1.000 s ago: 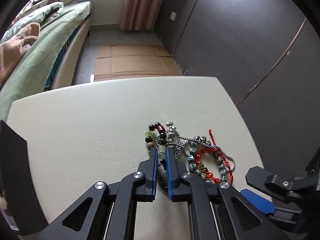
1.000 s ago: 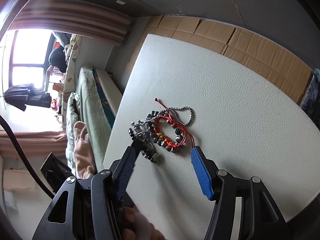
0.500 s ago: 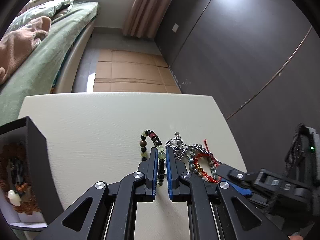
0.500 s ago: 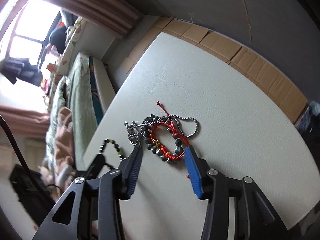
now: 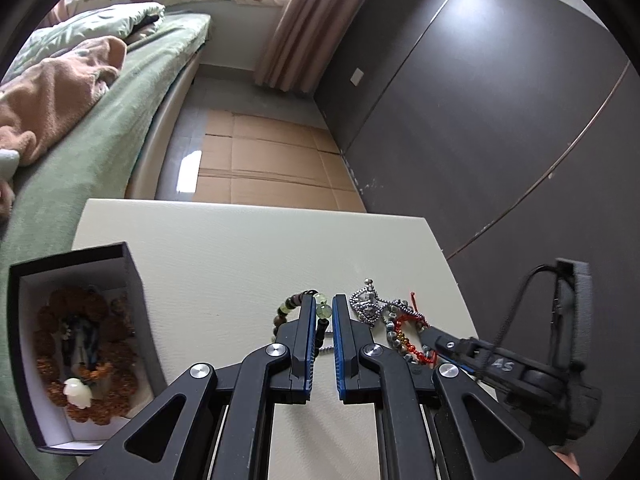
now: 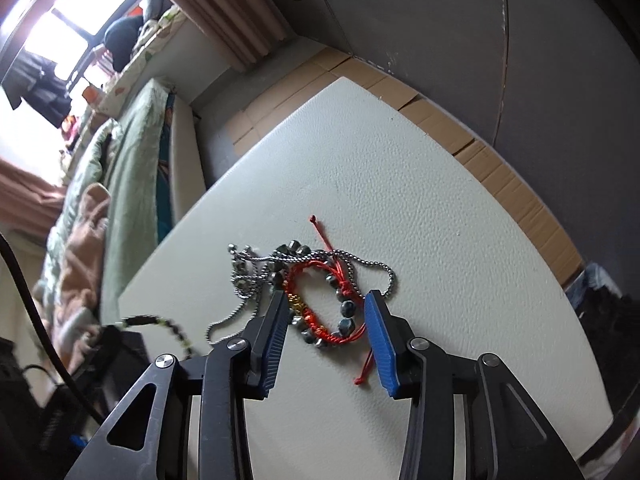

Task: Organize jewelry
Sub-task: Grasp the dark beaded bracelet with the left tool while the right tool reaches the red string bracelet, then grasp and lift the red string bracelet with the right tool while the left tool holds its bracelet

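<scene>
My left gripper [image 5: 323, 310] is shut on a bracelet of green, brown and black beads [image 5: 285, 311], which hangs a little above the white table [image 5: 224, 256]. The same bracelet shows blurred at the left of the right wrist view [image 6: 170, 326]. A red cord bracelet with grey beads [image 6: 320, 332] lies tangled with a silver chain [image 6: 240, 280]. My right gripper [image 6: 325, 304] straddles the red bracelet low over the table. Its jaws are closing, and the pads [image 6: 378, 332] stand just outside the loop.
A dark box with a white inside [image 5: 134, 280] stands at the table's left and holds a brown beaded piece with a white pendant [image 5: 76, 392]. Beyond the table are cardboard sheets [image 5: 260, 164] on the floor, a bed [image 5: 100, 128] and a dark wall [image 5: 480, 120].
The left gripper lifted the beaded bracelet off the pile and moved left, bringing the box into view. The right gripper rolled and narrowed its jaws around the red bracelet.
</scene>
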Motion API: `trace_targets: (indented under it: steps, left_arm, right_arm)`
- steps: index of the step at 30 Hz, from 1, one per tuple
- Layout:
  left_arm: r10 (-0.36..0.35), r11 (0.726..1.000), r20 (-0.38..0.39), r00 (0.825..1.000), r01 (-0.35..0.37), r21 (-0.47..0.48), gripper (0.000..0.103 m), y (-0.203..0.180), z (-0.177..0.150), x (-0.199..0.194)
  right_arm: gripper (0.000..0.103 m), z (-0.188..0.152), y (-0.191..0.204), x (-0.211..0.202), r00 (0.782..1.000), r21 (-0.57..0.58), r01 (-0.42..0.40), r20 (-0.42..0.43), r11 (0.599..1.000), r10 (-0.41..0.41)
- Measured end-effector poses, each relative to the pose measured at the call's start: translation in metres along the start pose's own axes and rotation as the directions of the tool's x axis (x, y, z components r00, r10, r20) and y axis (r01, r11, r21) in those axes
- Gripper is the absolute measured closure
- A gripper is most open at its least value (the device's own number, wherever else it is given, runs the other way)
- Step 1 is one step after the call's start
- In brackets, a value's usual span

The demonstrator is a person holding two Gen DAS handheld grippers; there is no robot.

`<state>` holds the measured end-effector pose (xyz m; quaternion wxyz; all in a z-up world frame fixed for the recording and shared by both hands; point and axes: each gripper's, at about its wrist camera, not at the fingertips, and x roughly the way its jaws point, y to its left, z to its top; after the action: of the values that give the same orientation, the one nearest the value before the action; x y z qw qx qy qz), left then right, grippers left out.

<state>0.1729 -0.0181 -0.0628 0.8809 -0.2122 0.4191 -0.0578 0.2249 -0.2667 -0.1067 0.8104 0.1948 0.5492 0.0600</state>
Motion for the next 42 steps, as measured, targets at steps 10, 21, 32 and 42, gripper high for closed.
trace_targets:
  steps: [10, 21, 32, 42]
  left_arm:
    - [0.004, 1.000, 0.014, 1.000, -0.003, -0.030, 0.095, 0.011, -0.001, -0.014]
    - [0.010, 0.999, 0.047, 0.999, -0.007, -0.052, 0.095, 0.023, 0.003, -0.035]
    - [0.015, 0.998, 0.044, 0.999, -0.013, -0.065, 0.095, 0.030, 0.004, -0.037]
    - [0.013, 0.998, 0.032, 0.999, -0.011, -0.058, 0.095, 0.029, 0.005, -0.032]
  right_arm:
    - [0.093, -0.004, -0.008, 0.005, 1.000, 0.037, -0.011, 0.009, 0.999, 0.010]
    - [0.101, -0.011, -0.004, -0.030, 0.987, 0.046, -0.141, 0.087, 0.989, 0.136]
    - [0.097, -0.005, 0.007, -0.022, 0.999, -0.028, -0.008, 0.044, 1.000, 0.009]
    - [0.068, -0.002, -0.008, -0.006, 0.998, 0.050, -0.069, 0.006, 0.996, 0.069]
